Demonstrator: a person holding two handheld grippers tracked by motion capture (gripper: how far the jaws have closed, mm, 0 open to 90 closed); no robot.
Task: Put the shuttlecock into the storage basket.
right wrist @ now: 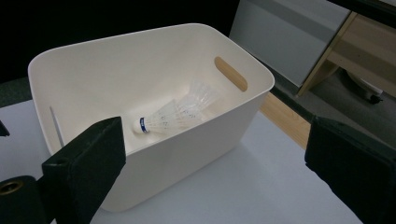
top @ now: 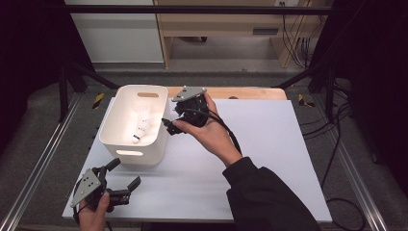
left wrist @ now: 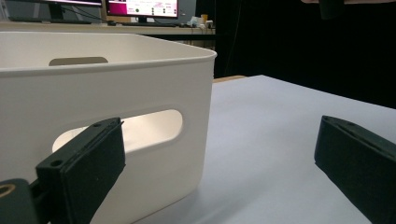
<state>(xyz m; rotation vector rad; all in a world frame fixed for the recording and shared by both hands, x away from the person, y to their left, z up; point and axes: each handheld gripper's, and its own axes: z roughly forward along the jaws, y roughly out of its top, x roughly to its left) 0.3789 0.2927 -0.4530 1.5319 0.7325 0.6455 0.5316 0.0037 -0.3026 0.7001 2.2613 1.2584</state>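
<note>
A shuttlecock (right wrist: 173,113) lies on its side inside the white bin (top: 111,126), cork toward the near wall, feathers toward the far handle. Both the right gripper (top: 169,126) and left gripper (top: 126,177) have jaws apart and empty.

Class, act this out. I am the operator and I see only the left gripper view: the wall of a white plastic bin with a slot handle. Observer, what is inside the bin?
Observer: One white feather shuttlecock lies on its side on the floor of the white plastic bin.
Operator: Where are the right tongs?
Observer: The right tongs are held in the air at the bin's right rim, pointing towards the bin.
Operator: Are they carrying anything?
Observer: No. Their jaws stand wide apart with nothing between them, and the shuttlecock lies clear of them.
</note>
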